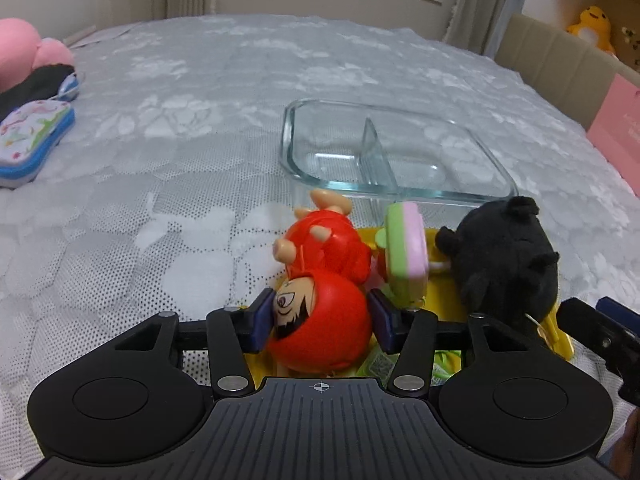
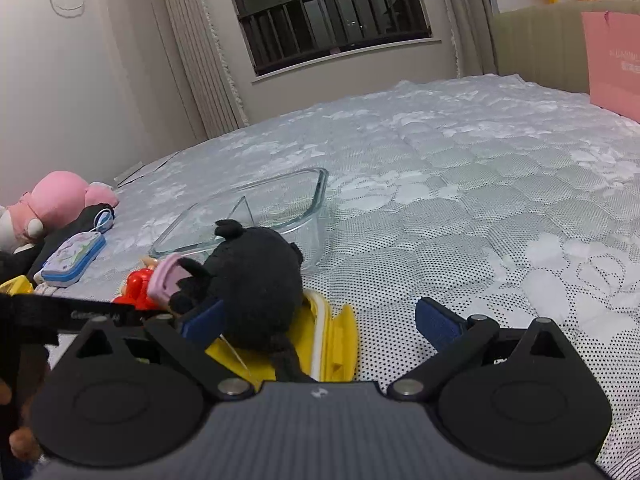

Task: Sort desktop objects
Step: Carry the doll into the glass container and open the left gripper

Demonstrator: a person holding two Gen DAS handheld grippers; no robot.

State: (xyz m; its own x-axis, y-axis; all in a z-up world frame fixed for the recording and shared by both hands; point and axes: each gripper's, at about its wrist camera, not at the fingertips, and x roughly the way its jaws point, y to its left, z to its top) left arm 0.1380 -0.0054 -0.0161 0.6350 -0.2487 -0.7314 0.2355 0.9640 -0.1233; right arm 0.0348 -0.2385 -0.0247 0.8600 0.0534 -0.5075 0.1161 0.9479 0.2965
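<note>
Left gripper (image 1: 320, 320): fingers either side of the red figure's (image 1: 320, 312) head, low centre of frame; whether the pads press it cannot be told. Figure lies upside down over a yellow tray (image 1: 448, 300) on the bed (image 1: 160, 200). Black plush (image 1: 504, 256) and pink-green toy (image 1: 404, 248) sit right of it. Empty glass divided dish (image 1: 396, 148) just behind. Right gripper (image 2: 320, 324): fingers spread wide, gripping nothing.

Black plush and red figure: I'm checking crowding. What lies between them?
A pink-and-green toy stands between the red figure and black plush, clearest in the left wrist view.
</note>
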